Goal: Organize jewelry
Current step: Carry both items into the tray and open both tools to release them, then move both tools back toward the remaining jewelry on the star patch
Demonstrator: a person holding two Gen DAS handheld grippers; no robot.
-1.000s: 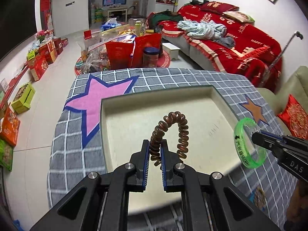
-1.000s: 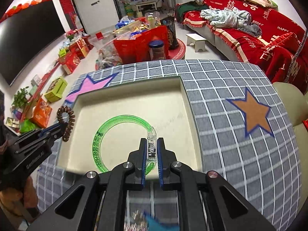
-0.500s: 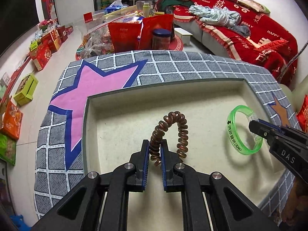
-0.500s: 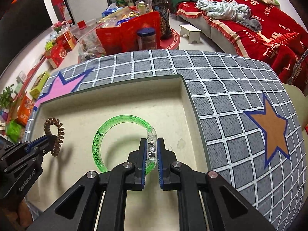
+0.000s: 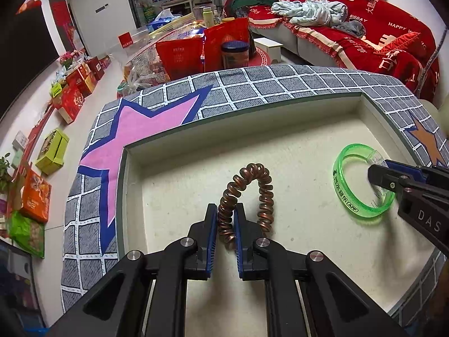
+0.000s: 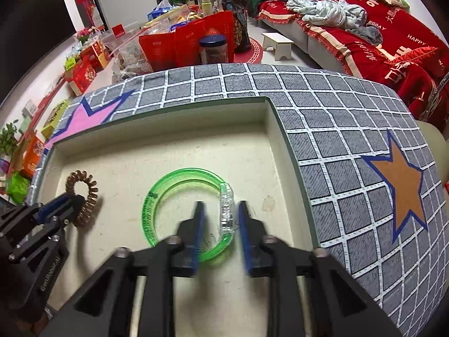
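Landmark = the tray (image 5: pixel 280 118), a shallow cream rectangle w/ low walls and a matte, slightly speckled floor, sitting on the tabletop.

Left of tray: tablecloth (image 5: pixel 92 219), grey woven fabric w/ white grid lines and a flat pink star (image 5: pixel 134 137) edged in blue.

Inside tray, left half: left gripper (image 5: pixel 226 224), black w/ blue inner pads, jaws clenched on one leg of the hair tie (image 5: pixel 247 193). Hair tie = coppery-brown spiral coil, glossy and ribbed, bent into a narrow arch. The arch stands up off the tray floor, its top pointing toward the far tray wall; the free leg hangs down just right of the gripper, and whether it touches the floor can't be told. In the right wrist view the same hair tie (image 6: pixel 82 196) shows as a small loop near the tray's left wall.

Inside tray, right half: bracelet (image 6: pixel 188 213), a smooth translucent green plastic ring w/ a clear faceted section and dark printed lettering on the band. It lies roughly flat on the tray floor, the clear section toward the tray's right wall. Right gripper (image 6: pixel 219 224) has its jaws released, spread apart either side of the clear section, not touching it; they're motion-blurred.

Right of tray: more grid cloth w/ an orange star (image 6: pixel 401 191), blue-edged.
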